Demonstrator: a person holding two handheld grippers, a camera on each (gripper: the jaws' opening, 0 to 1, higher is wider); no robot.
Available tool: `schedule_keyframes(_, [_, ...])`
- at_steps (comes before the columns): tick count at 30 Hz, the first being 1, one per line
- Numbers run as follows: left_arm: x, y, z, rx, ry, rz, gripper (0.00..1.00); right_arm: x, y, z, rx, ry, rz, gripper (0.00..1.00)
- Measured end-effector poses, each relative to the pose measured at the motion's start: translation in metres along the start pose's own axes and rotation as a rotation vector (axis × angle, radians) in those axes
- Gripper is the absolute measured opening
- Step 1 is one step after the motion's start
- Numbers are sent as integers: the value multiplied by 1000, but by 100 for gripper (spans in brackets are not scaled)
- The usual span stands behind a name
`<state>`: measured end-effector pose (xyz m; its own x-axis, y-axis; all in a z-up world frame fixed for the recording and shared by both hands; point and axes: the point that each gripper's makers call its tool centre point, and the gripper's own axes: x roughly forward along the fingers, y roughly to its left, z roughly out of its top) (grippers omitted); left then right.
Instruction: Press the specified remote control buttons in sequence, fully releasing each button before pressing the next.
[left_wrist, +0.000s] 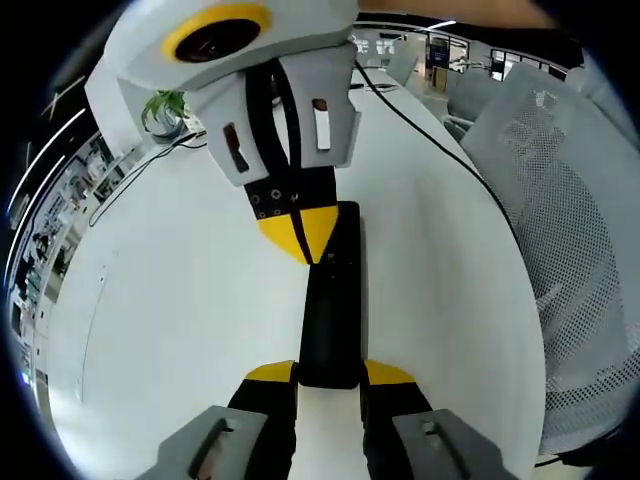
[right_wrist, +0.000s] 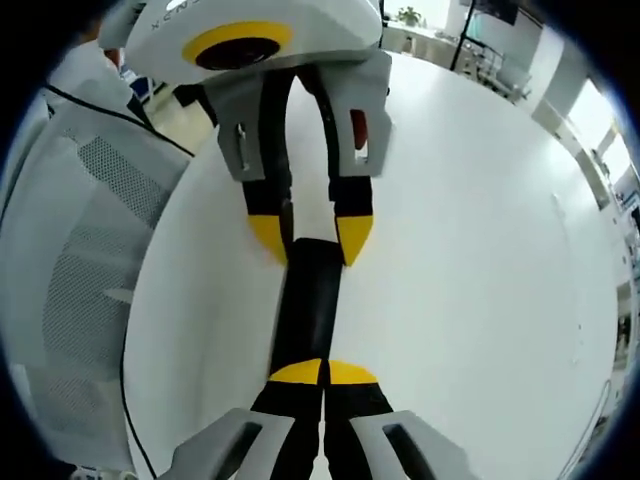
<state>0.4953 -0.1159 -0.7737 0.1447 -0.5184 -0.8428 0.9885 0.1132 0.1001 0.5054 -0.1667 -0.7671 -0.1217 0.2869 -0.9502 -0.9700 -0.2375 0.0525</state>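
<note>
Left gripper view showed the left gripper (left_wrist: 330, 378) holding the near end of the black remote control (left_wrist: 331, 300) between its yellow-tipped jaws, set narrowly on either side of it. This looked meant to keep the remote from sliding on the white table (left_wrist: 180, 330). The right gripper (left_wrist: 302, 232) came from the far end, jaws together into one point resting on the remote's top face, seemingly for pressing a button. In the right gripper view, the right gripper (right_wrist: 323, 373) sat closed on the remote. Its long axis ran from one gripper to the other.
</note>
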Motion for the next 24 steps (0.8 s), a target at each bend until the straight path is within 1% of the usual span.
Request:
schedule_keyframes(17, [0,1,0,4,3,8,23,2,2,0,-8,-1,6,0])
schedule_keyframes(24, [0,1,0,4,3,9,23,2,1,-1,-11,11,11,0])
